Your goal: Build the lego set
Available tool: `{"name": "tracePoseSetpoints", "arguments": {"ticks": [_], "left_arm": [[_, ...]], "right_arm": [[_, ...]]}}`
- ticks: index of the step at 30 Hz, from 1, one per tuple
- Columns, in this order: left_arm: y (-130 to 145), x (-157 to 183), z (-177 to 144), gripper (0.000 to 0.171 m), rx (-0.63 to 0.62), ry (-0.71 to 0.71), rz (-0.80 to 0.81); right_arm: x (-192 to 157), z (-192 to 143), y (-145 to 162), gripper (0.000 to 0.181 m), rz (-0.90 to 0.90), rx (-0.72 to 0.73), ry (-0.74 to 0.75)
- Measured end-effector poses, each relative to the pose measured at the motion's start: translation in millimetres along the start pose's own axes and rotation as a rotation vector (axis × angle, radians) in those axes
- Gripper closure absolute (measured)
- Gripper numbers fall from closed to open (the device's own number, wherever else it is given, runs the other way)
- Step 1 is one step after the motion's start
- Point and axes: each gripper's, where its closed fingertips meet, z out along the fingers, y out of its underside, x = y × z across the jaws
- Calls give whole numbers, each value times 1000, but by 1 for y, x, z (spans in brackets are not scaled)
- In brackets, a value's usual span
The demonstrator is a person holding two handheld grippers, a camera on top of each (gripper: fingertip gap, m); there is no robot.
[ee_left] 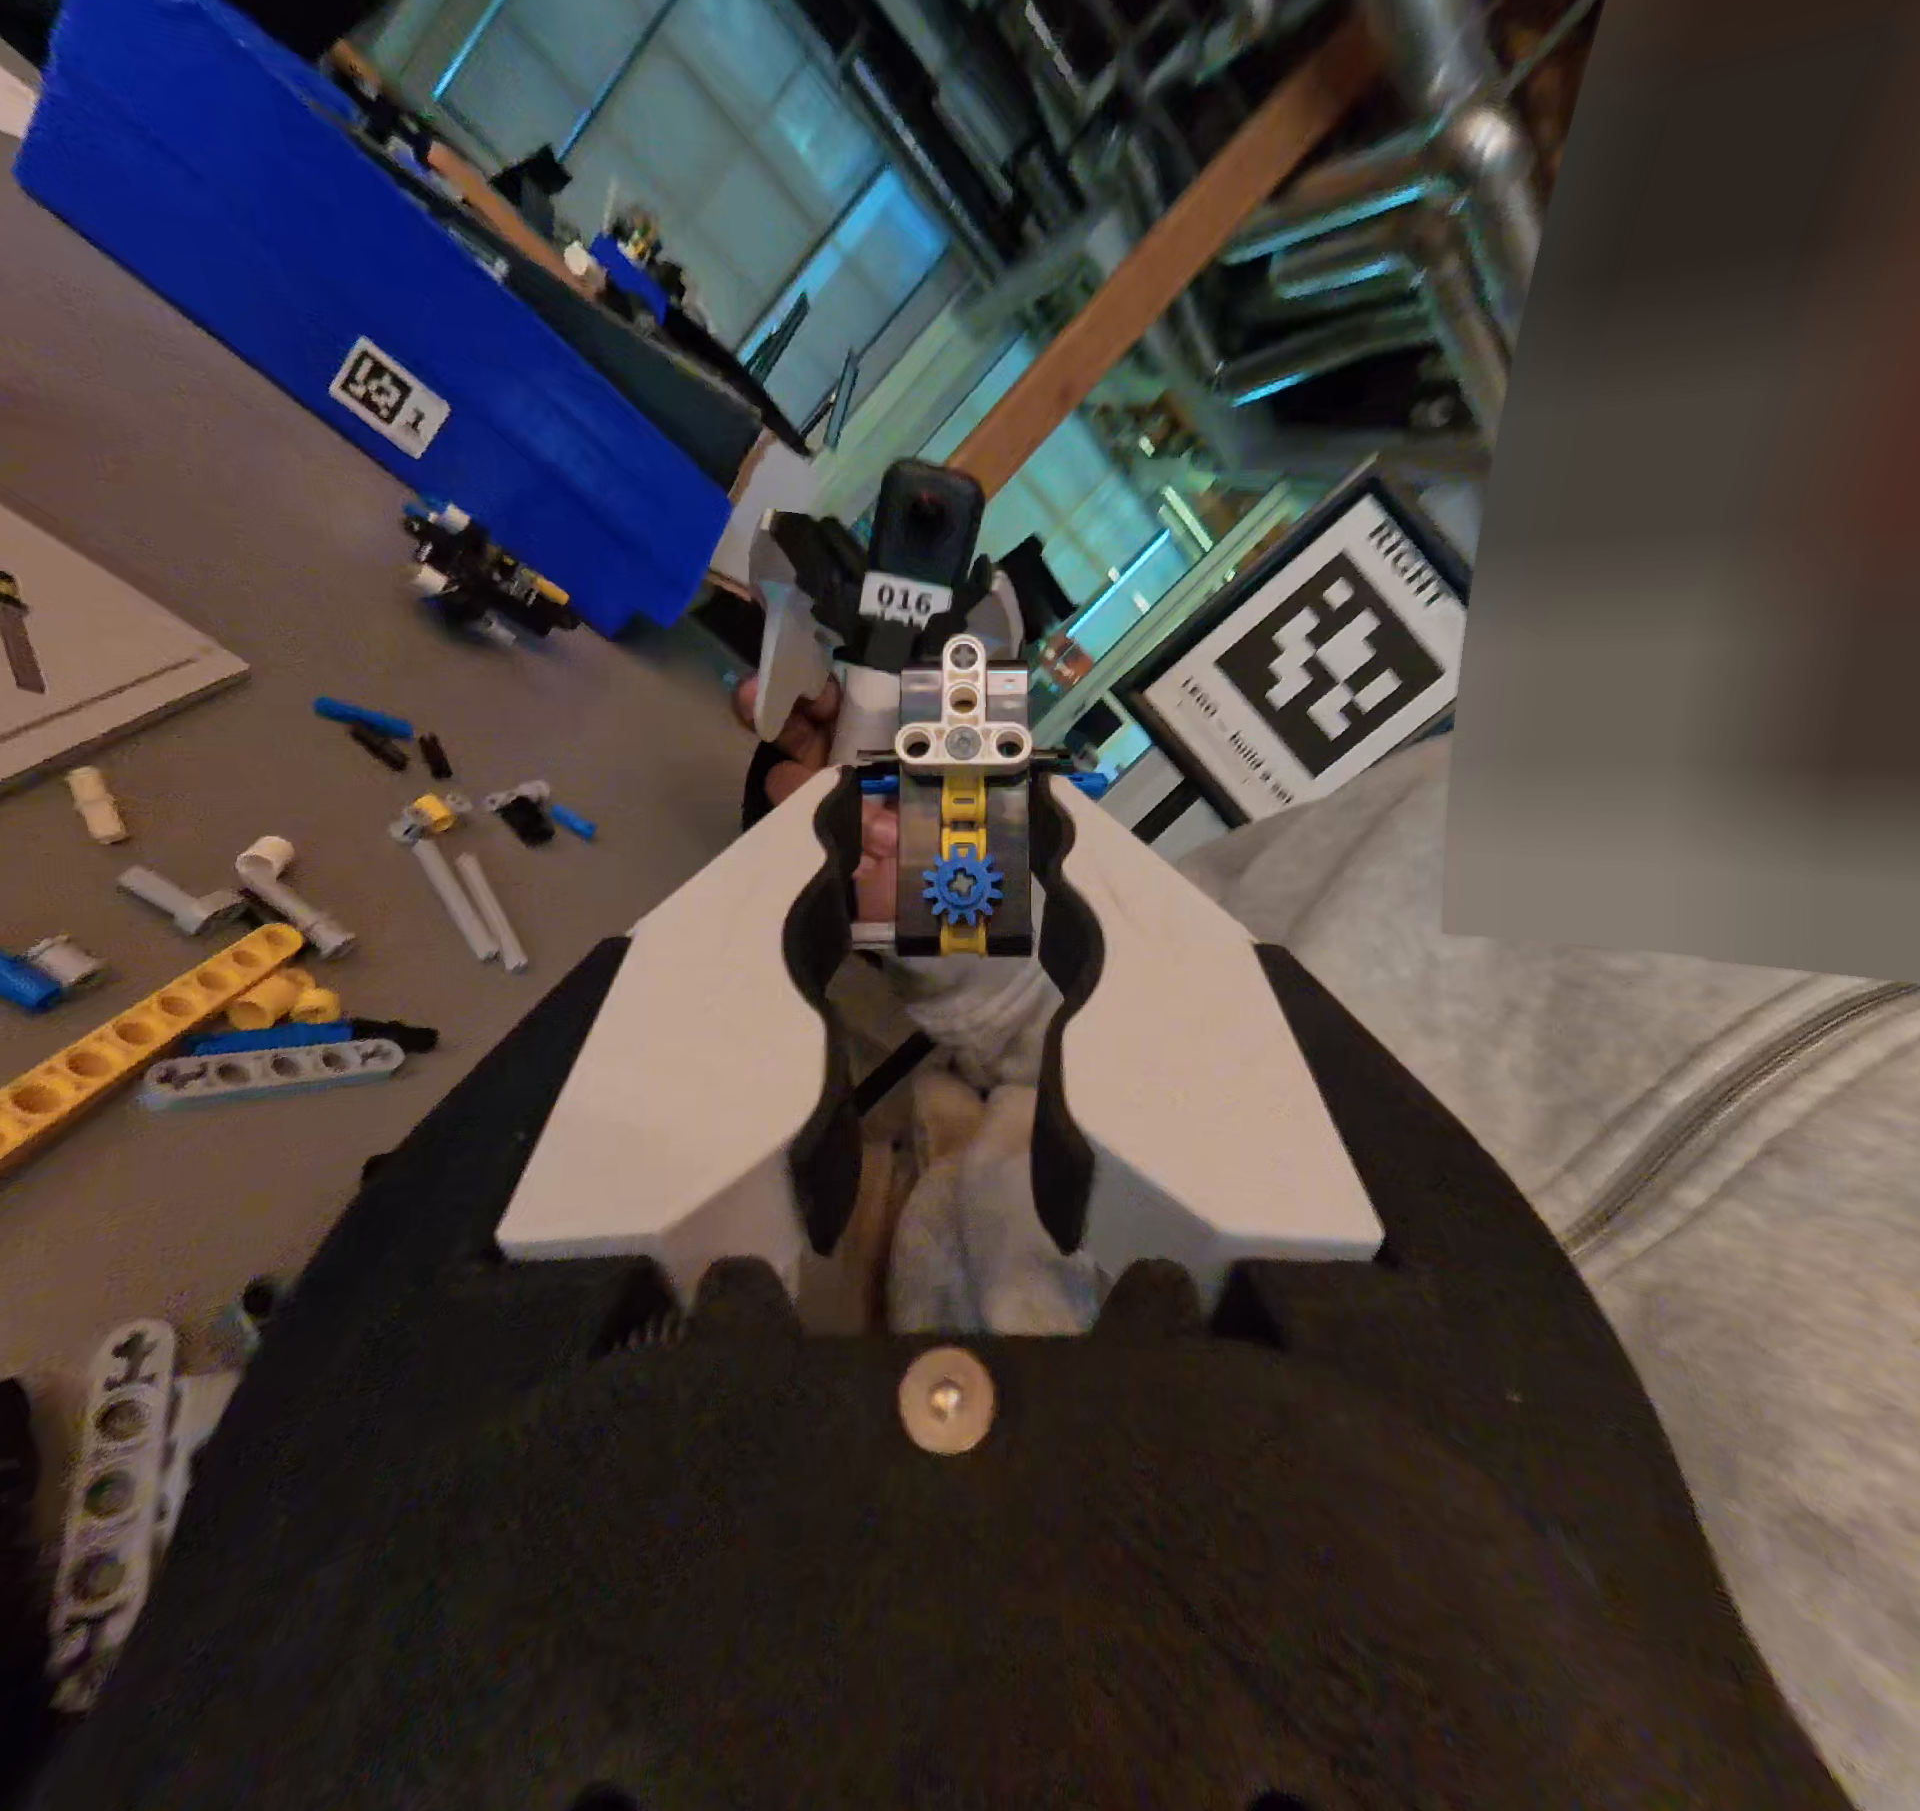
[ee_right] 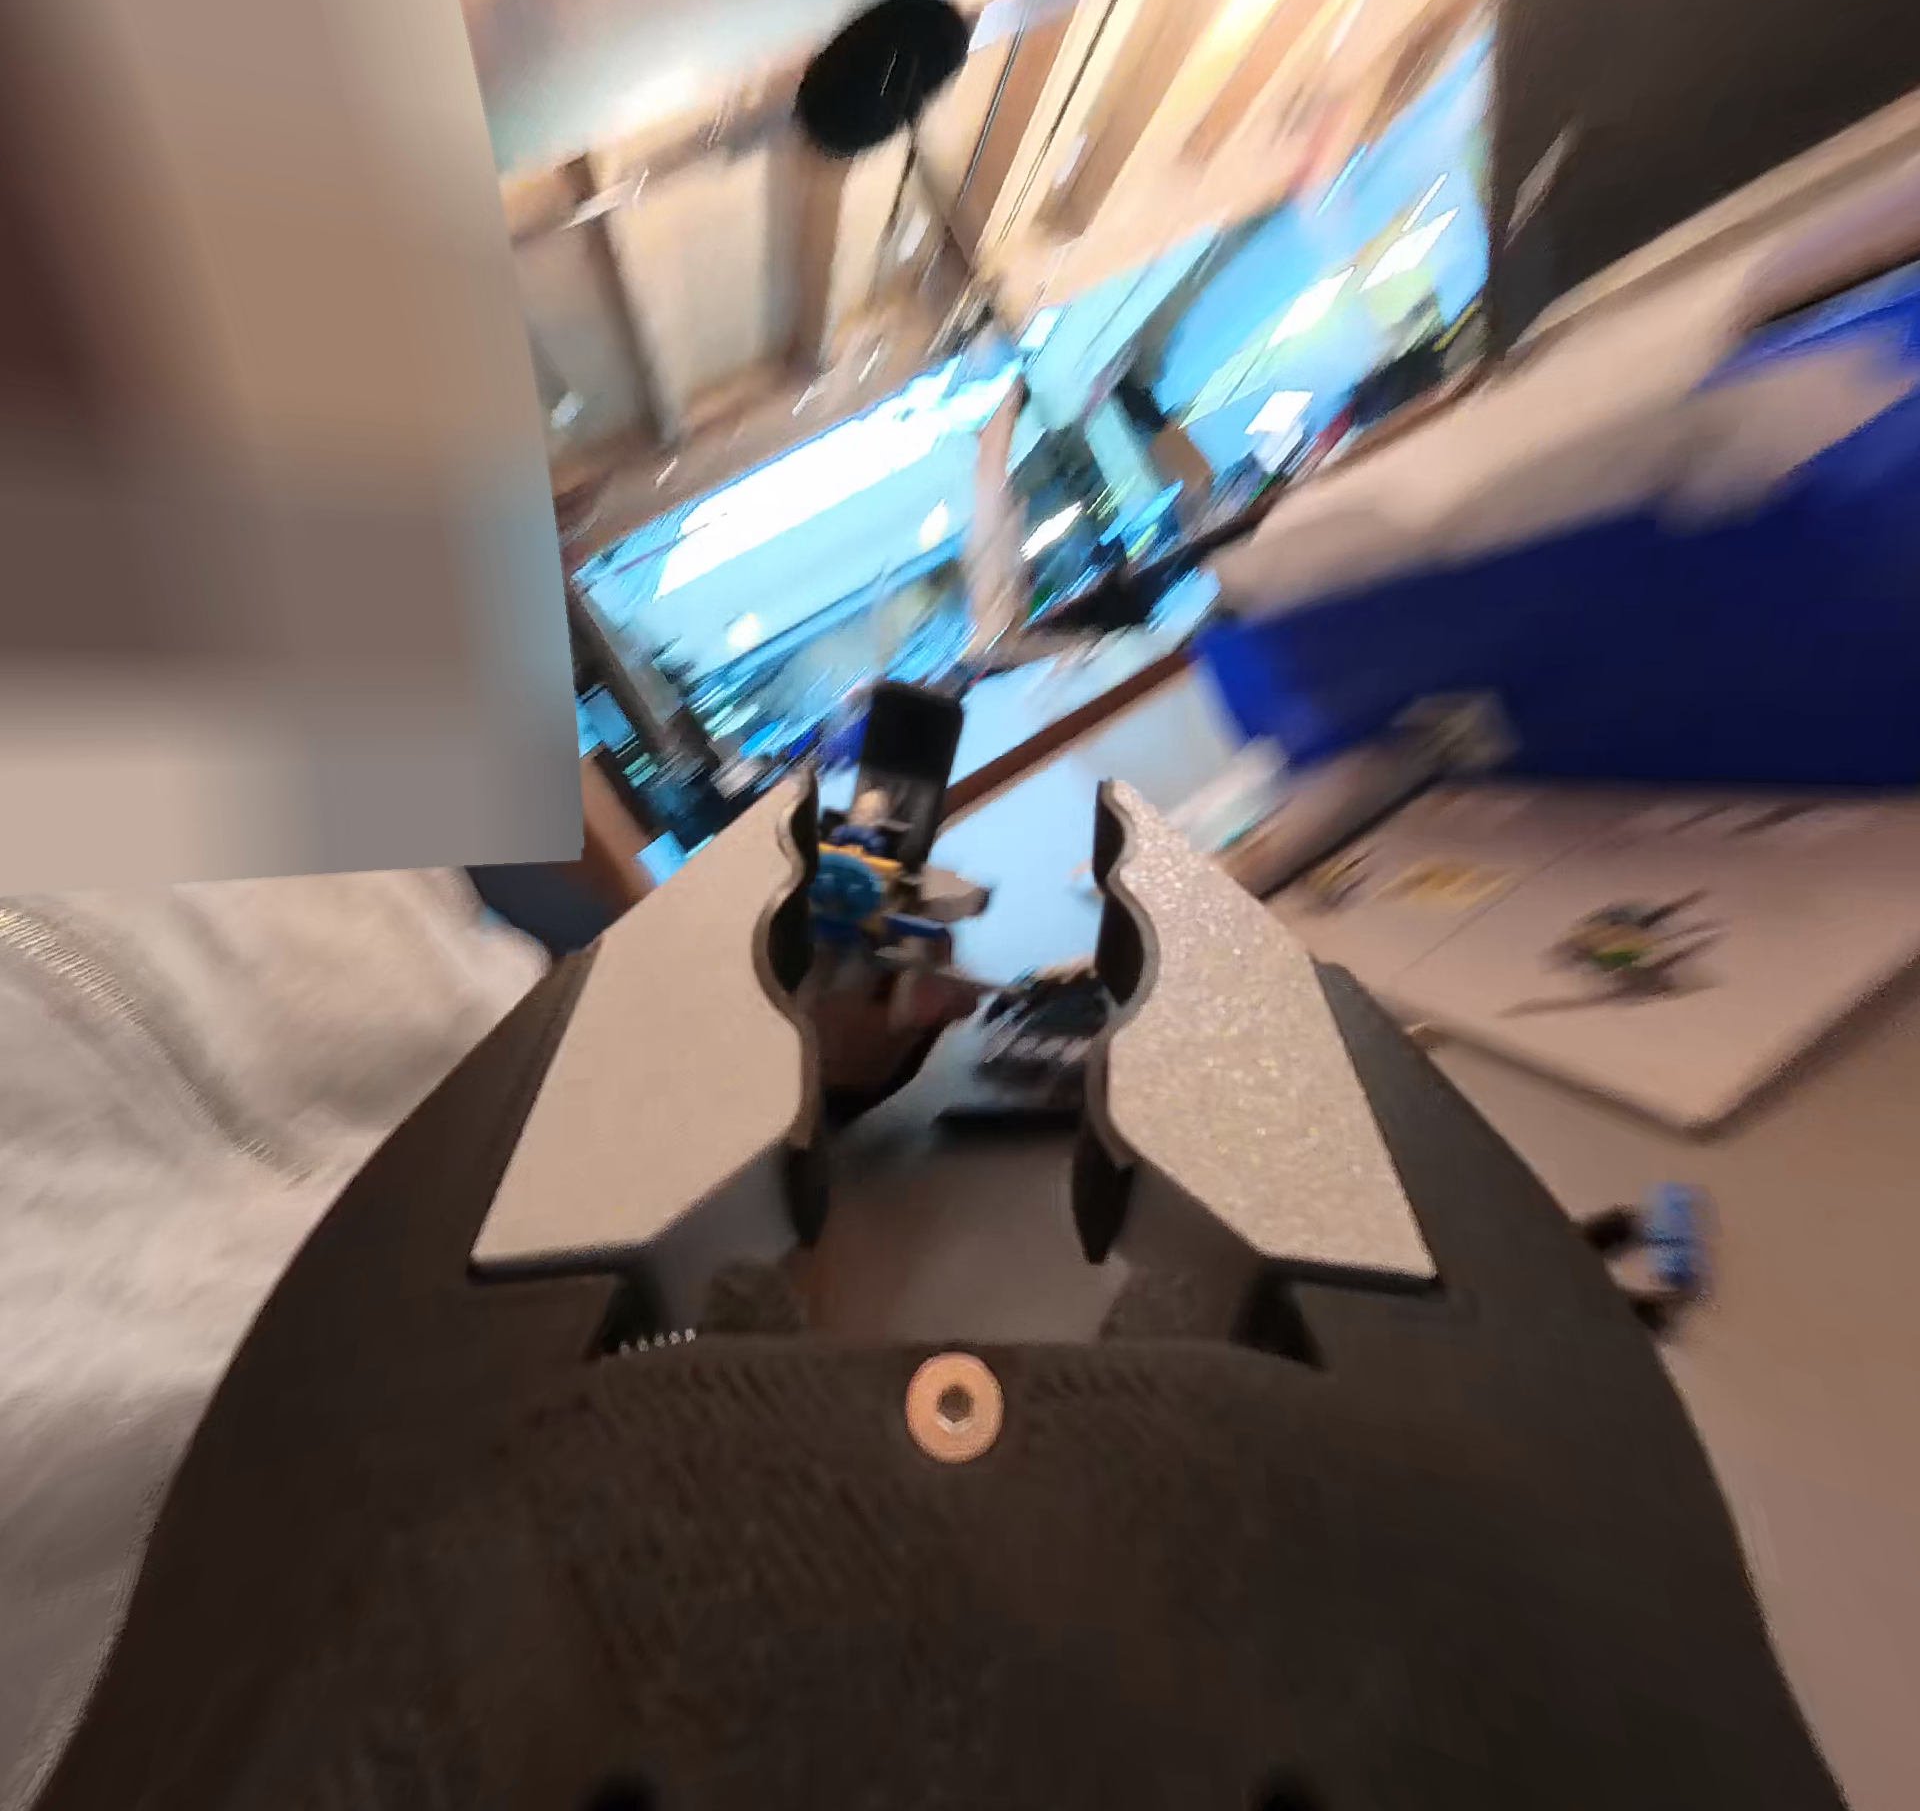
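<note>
My left gripper (ee_left: pixel 961 805) is shut on a small lego assembly (ee_left: pixel 961 888) and holds it up in the air. The assembly is a dark grey panel with a yellow strip, a blue gear (ee_left: pixel 962 886) and a white T-shaped beam (ee_left: pixel 963 722) on top. The right gripper's camera body (ee_left: pixel 920 535) faces it from just behind. In the blurred right wrist view, my right gripper (ee_right: pixel 956 816) is open and empty. The assembly (ee_right: pixel 857 888) shows just past its left fingertip, held by the left gripper, whose camera (ee_right: pixel 914 733) rises behind.
Loose lego parts lie on the grey table (ee_left: pixel 312 1190): a long yellow beam (ee_left: pixel 135 1034), grey beams (ee_left: pixel 270 1070), axles (ee_left: pixel 473 904), pins. A blue bin (ee_left: pixel 312 234) stands at the back, also in the right wrist view (ee_right: pixel 1558 639). An instruction sheet (ee_right: pixel 1558 951) and a marker sign (ee_left: pixel 1320 660) are nearby. A grey sleeve (ee_left: pixel 1558 1190) is close.
</note>
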Motion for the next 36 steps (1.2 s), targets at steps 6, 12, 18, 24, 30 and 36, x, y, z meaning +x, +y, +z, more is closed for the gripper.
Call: {"name": "tracePoseSetpoints", "arguments": {"ticks": [6,12,18,24,30,36], "left_arm": [[-13,10,-2,142,109,124,-160],[-16,7,-3,142,135,130,-198],[-17,3,-5,142,149,110,-203],[-15,-2,-3,142,153,68,-185],[-13,-1,2,143,179,66,-211],[-10,-2,4,143,176,66,-226]], "right_arm": [[-11,2,3,135,-119,0,-20],[-36,15,31,141,-258,-119,-90],[-47,21,50,162,-541,-217,-33],[-39,21,47,165,-711,-226,109],[-34,21,50,172,-880,-260,199],[-33,22,50,177,-886,-268,226]]}}
